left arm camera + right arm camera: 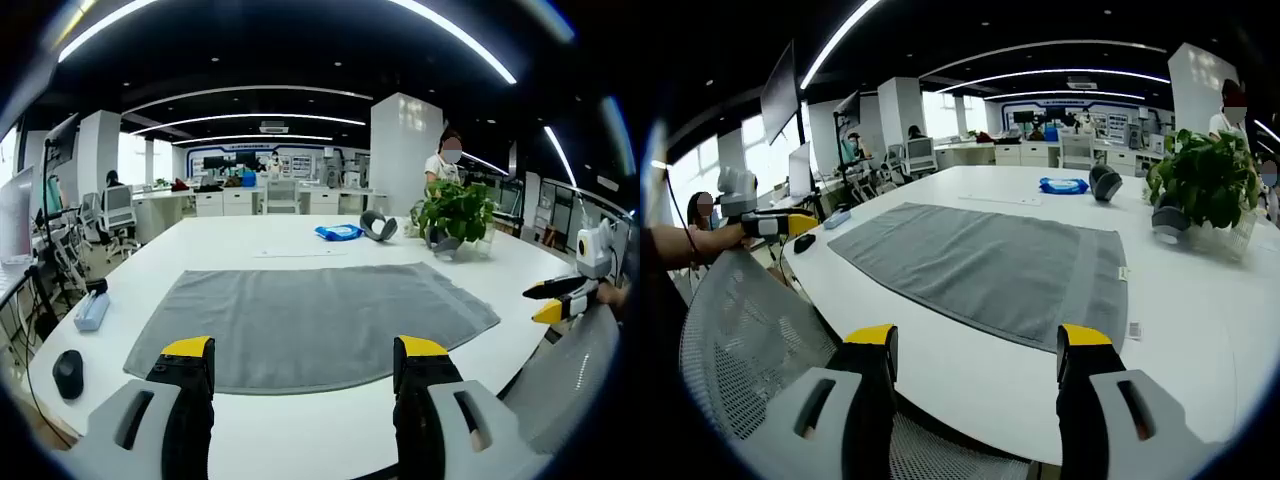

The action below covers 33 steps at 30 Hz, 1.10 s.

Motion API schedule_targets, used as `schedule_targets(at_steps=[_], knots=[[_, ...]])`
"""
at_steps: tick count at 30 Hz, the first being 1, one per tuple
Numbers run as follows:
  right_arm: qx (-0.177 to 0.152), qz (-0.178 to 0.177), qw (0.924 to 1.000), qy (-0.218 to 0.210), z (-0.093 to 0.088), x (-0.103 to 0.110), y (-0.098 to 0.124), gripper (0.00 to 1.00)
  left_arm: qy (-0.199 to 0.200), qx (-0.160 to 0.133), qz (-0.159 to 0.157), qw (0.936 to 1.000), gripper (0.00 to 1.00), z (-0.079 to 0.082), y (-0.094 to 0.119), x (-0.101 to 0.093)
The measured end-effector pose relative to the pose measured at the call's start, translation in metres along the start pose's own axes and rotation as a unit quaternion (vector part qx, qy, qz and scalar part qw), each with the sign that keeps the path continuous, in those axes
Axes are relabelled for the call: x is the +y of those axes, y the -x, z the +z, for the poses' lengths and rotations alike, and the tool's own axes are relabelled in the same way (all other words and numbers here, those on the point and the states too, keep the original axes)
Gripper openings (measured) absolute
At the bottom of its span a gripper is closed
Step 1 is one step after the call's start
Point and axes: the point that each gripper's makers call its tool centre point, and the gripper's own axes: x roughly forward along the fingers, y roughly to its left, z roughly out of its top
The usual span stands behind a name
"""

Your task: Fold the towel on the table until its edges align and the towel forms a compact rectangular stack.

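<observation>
towel [315,322]: flat, unfolded on white counter [300,430]; centre of left gripper view, centre of right gripper view [990,265].
long axis: runs left-right across the left gripper view; upper left to lower right in the right gripper view.
left gripper [303,365]: jaws open, empty; near hem lies just ahead of the tips.
right gripper [975,350]: jaws open, empty, off the counter edge over a mesh chair [750,340]; towel well ahead.
nearer: left, by my reading.
step: fold not begun.
</observation>
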Motion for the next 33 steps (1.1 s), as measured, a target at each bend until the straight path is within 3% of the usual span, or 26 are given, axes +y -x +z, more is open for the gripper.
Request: schedule_targets(at_steps=[33], knots=[[-0.009, -0.006, 0.9999, 0.003, 0.0023, -0.0025, 0.0015, 0.64, -0.008, 0.009, -0.002, 0.9999, 0.73, -0.0035, 0.0001, -0.0023]])
